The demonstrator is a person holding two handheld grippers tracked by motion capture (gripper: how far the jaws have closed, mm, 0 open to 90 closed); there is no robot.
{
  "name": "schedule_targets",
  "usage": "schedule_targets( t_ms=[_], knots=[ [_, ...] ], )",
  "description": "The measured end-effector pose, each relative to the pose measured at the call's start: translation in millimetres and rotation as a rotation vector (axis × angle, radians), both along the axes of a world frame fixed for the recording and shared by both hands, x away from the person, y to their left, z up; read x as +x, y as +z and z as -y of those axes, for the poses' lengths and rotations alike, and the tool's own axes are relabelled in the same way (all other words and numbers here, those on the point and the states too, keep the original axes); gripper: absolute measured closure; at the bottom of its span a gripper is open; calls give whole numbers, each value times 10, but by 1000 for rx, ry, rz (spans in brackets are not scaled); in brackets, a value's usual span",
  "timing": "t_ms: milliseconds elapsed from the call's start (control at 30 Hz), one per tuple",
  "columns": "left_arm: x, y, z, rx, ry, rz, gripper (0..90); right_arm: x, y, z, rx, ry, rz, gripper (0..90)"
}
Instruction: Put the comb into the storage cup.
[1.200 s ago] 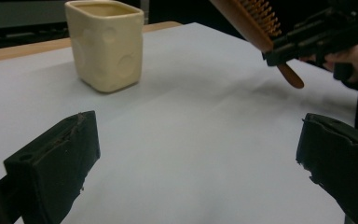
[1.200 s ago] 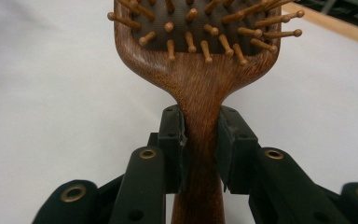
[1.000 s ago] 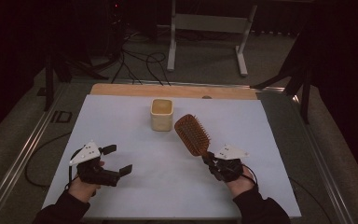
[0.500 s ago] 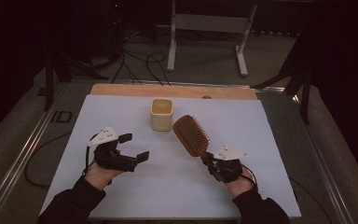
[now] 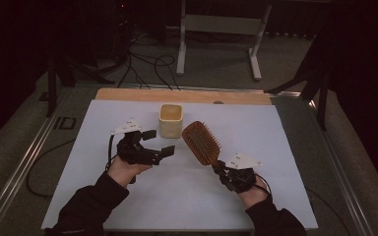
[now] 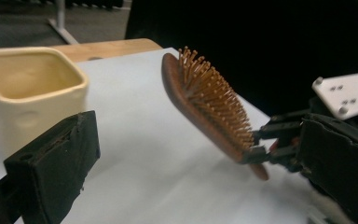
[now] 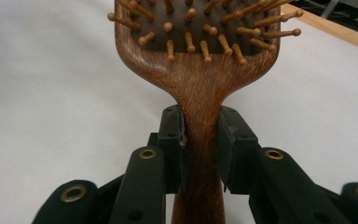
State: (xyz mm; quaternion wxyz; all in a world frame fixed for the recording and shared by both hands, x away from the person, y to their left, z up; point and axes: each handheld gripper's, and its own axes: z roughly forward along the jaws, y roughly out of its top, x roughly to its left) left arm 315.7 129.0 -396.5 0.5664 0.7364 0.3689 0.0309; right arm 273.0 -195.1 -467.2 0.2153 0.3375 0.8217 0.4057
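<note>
Jaws of the right gripper (image 5: 220, 170) pinch the handle of a wooden hairbrush (image 5: 202, 142), held bristles up over the middle of the tabletop (image 5: 275, 147). Jaws of the left gripper (image 5: 158, 142) stand spread and empty, just beside a cream cup (image 5: 171, 120) toward the far edge.

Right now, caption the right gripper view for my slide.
Right gripper clamps the wooden hairbrush by its handle above the white table.

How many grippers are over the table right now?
2. The left gripper hangs open beside the cream cup; the right gripper clamps the wooden hairbrush by its handle.
</note>
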Motion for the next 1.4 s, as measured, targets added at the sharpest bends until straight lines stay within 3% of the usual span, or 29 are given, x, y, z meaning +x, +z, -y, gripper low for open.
schedule_targets(
  t_ms=[267, 533, 833, 933, 1133, 1200, 1233, 1400],
  knots=[
    [180, -122, 220, -103, -27, -132, 2, -4, 8, -8, 10, 2, -12, 733],
    [315, -272, 435, -188, -34, -230, 3, -6, 13, -7, 8, 12, -10, 733],
    [412, -447, 585, -217, -18, -291, 4, -10, 16, -8, 7, 19, -9, 733],
    [440, -485, 624, -213, -3, -291, 24, -10, 14, -9, 12, 19, -13, 733],
    [517, -535, 661, -268, 31, -340, 47, -17, 8, -26, 5, 28, -9, 733],
    [535, -537, 667, -268, 26, -347, 65, -17, 6, -28, 7, 29, -10, 733],
    [546, -526, 668, -249, 28, -362, 86, -17, 7, -28, 5, 32, -10, 733],
    [561, -532, 682, -275, 44, -386, 165, -12, 1, -31, 3, 38, -16, 733]
  ],
)
